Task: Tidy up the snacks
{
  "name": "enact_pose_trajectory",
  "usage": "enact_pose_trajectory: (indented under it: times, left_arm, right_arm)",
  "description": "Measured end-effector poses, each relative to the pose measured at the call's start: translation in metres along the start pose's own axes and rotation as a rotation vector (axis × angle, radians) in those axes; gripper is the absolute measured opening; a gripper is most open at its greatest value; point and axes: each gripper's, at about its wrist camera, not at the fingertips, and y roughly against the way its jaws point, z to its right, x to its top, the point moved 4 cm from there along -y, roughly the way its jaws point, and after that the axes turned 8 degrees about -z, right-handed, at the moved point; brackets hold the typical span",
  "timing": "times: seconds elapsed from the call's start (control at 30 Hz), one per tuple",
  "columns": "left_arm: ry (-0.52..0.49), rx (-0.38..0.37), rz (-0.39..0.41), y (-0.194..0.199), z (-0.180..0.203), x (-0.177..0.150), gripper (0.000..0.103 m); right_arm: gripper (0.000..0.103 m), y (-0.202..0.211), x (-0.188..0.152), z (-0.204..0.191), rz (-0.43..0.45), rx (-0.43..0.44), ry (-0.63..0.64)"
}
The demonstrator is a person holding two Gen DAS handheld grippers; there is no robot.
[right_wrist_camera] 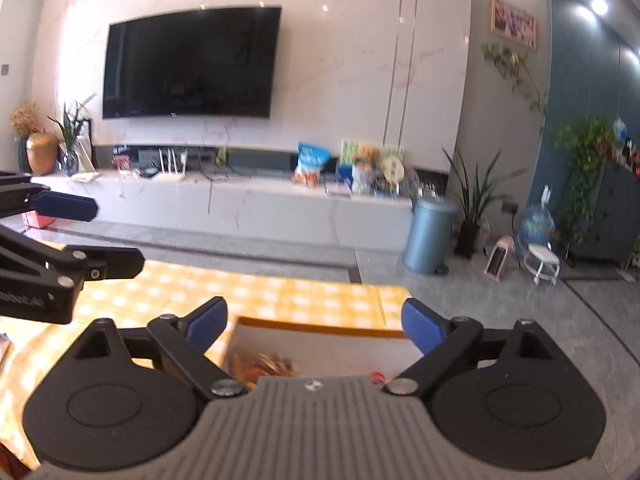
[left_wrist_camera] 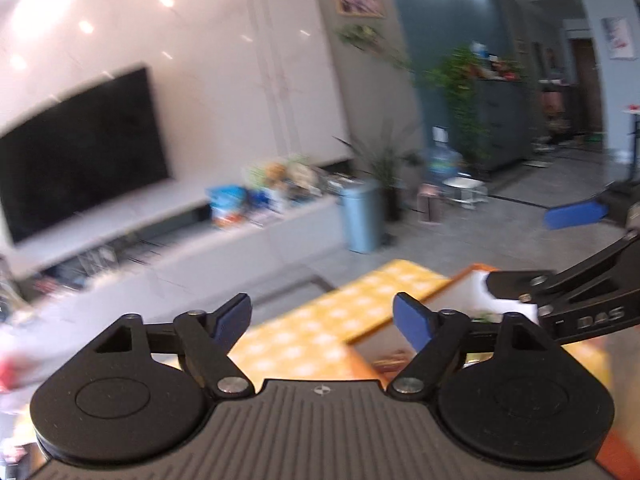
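My left gripper point(left_wrist_camera: 322, 320) is open and empty, held above a table with a yellow checked cloth point(left_wrist_camera: 320, 320). An orange-rimmed box point(left_wrist_camera: 452, 280) sits on the cloth to its right. My right gripper point(right_wrist_camera: 314, 326) is open and empty above the same box point(right_wrist_camera: 320, 344), which holds snack packets point(right_wrist_camera: 264, 364). The right gripper shows in the left wrist view point(left_wrist_camera: 532, 260), open. The left gripper shows at the left of the right wrist view point(right_wrist_camera: 116, 236), open. Both views are blurred.
A TV point(right_wrist_camera: 192, 64) hangs over a long white console point(right_wrist_camera: 240, 200) with bags and toys on it. A blue bin point(right_wrist_camera: 430, 236), potted plants point(right_wrist_camera: 476, 200), a water jug point(right_wrist_camera: 536, 228) and a small stool point(right_wrist_camera: 542, 260) stand on the grey floor.
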Motion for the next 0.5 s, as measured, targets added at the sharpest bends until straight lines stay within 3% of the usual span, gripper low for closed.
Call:
enact_pose_trajectory:
  times: [0.2,0.5]
  left_arm:
    - [0.034,0.140,0.013,0.017,0.000,-0.028,0.102]
    - [0.170,0.219,-0.073,0.006,-0.018,-0.073,0.103]
  right_arm:
    - [0.098,0.040,-0.019,-0.049,0.083,0.027,0.017]
    - [0.100,0.061,-0.062,-0.087,0.106,-0.011,-0.072]
